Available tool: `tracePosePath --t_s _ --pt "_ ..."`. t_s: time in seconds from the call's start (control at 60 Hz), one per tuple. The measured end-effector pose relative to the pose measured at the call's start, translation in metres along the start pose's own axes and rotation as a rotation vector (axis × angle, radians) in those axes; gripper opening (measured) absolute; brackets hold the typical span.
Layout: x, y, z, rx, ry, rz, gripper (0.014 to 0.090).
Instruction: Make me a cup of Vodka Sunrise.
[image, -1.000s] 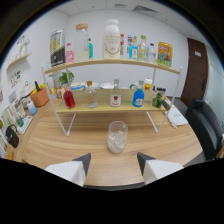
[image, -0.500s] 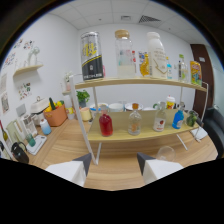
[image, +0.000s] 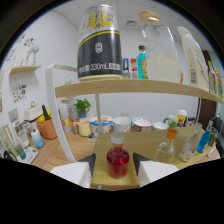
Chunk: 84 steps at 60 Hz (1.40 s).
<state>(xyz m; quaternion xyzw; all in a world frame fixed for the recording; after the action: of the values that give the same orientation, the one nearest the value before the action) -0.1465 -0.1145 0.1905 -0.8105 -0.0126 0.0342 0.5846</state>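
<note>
A small round bottle of red liquid (image: 118, 161) with a pale cap stands on the lower wooden shelf (image: 150, 134). It stands between the fingers of my gripper (image: 115, 169), which is open, with a small gap at each side. On the upper shelf (image: 125, 87) above it are a large black and yellow can (image: 100, 45) marked 330mL, a clear jar of milky liquid (image: 161, 57), a green bottle (image: 142, 62) and a tall white bottle (image: 192, 60).
Behind the red bottle are several cups and bowls (image: 122, 124). To its right are a small flask with an orange cap (image: 170, 145) and more bottles (image: 202, 140). To the left, beyond the white shelf post (image: 55, 115), stand an orange pot (image: 47, 127) and a green plant (image: 82, 106).
My gripper has come in close to the left part of the shelf. The red bottle, earlier ahead on the shelf, now stands between the fingers. The glass on the table has left the view.
</note>
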Motion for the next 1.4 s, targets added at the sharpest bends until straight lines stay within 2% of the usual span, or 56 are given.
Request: tracePosePath --t_s 0.05,0.15,0.45,0.717,1.017,1.217,1.4 --pt "0.003 0.002 0.007 0.000 0.024 -0.012 0.0560" --pt "0.008 -0.001 0.012 0.002 0.055 -0.029 0.0363" --pt "0.008 -0.004 0.004 0.018 0.018 -0.043 0.0343" --pt "0.026 -0.013 -0.055 0.060 -0.003 0.000 0.0343" --pt "0.077 0.034 -0.091 0.005 0.006 0.221 0.0343" --pt "0.087 0.043 -0.092 -0.020 -0.113 0.745 0.0345" --pt "0.094 0.027 -0.091 0.026 -0.227 1.200 0.0343"
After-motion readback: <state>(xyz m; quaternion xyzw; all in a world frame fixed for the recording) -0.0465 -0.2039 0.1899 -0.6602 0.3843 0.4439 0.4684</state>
